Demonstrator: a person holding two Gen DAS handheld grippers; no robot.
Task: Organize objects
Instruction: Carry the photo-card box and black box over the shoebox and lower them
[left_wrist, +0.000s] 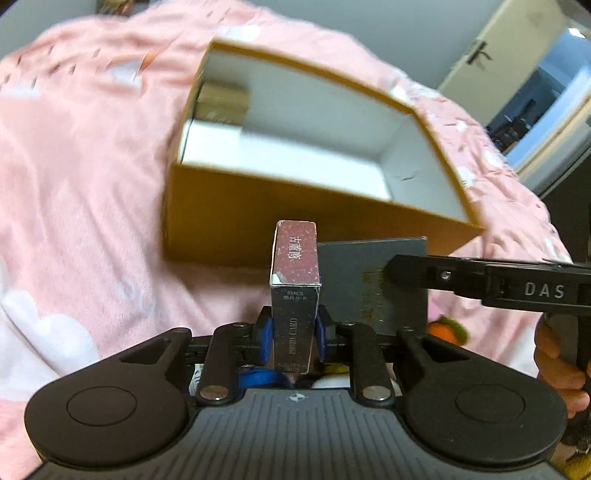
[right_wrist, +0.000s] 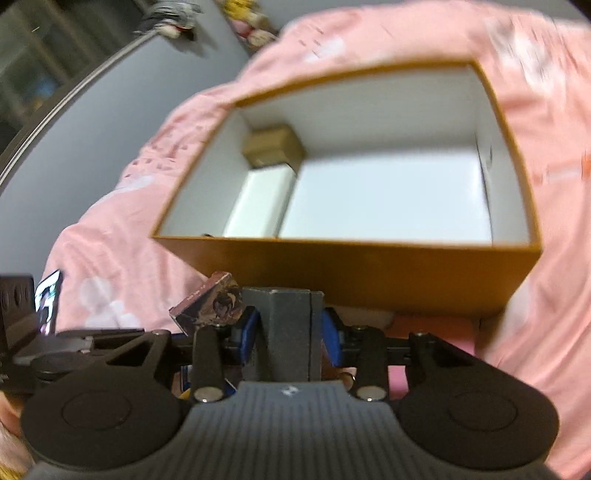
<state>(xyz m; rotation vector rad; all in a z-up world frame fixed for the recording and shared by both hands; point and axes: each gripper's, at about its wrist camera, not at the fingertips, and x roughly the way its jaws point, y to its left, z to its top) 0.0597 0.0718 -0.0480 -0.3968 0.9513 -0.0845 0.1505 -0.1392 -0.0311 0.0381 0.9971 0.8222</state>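
Note:
An open tan cardboard box (left_wrist: 258, 225) with a white inside lies on a pink blanket; it also shows in the right wrist view (right_wrist: 369, 269). Inside at its far left are a small tan box (right_wrist: 273, 146) and a white box (right_wrist: 258, 199). My left gripper (left_wrist: 293, 328) is shut on a slim dark-red card box (left_wrist: 295, 280), held upright just before the tan box's near wall. My right gripper (right_wrist: 288, 332) is shut on a dark grey box (right_wrist: 290, 332), beside the card box (right_wrist: 210, 302). The grey box (left_wrist: 354, 280) and right gripper's finger (left_wrist: 413, 273) show in the left view.
The pink blanket (left_wrist: 74, 166) covers the surface around the box. A grey wall and a white door (left_wrist: 509, 55) are behind. A small orange and green toy (left_wrist: 447, 328) lies on the blanket. A phone screen (right_wrist: 48, 299) shows at the left.

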